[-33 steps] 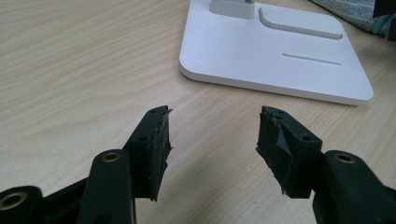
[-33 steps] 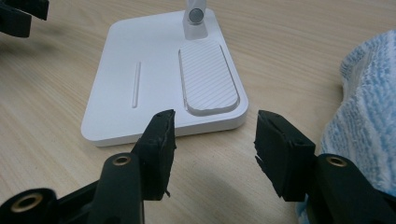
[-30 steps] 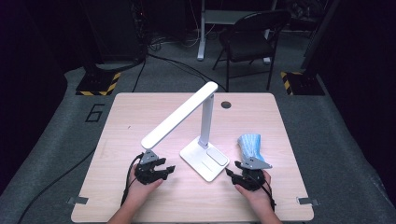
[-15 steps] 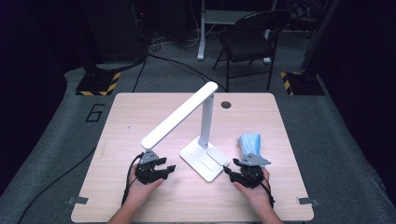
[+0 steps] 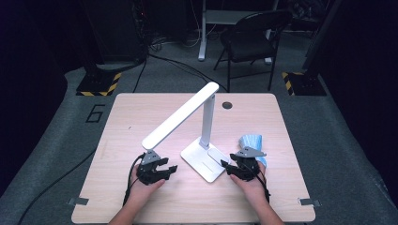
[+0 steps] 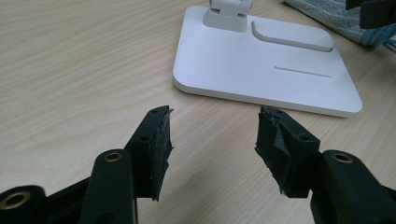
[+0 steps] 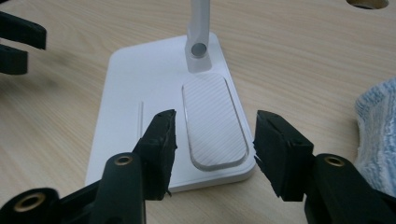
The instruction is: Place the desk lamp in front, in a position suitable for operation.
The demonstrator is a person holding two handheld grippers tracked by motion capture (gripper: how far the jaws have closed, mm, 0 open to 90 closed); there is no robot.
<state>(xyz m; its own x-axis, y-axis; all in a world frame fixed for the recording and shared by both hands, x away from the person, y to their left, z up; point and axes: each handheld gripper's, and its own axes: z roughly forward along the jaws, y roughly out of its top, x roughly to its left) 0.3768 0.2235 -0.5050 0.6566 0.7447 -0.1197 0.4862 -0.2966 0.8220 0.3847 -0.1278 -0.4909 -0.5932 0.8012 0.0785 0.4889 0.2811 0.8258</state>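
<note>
The white lamp (image 5: pixel 199 136) stood mid-table (image 5: pixel 117 122), its base between both tongs. The left tongs (image 5: pixel 170 168) gaped empty beside the base. The right tongs (image 7: pixel 212 135), just closing slightly, hung released over the base's corner, near a blue cloth (image 5: pixel 251 140).

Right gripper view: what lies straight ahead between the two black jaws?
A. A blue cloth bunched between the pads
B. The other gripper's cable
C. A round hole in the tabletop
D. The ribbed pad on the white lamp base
D. The right gripper has its jaws apart and empty, and in the gap sits the ribbed pad on the lamp base; the blue cloth lies off to the side.
</note>
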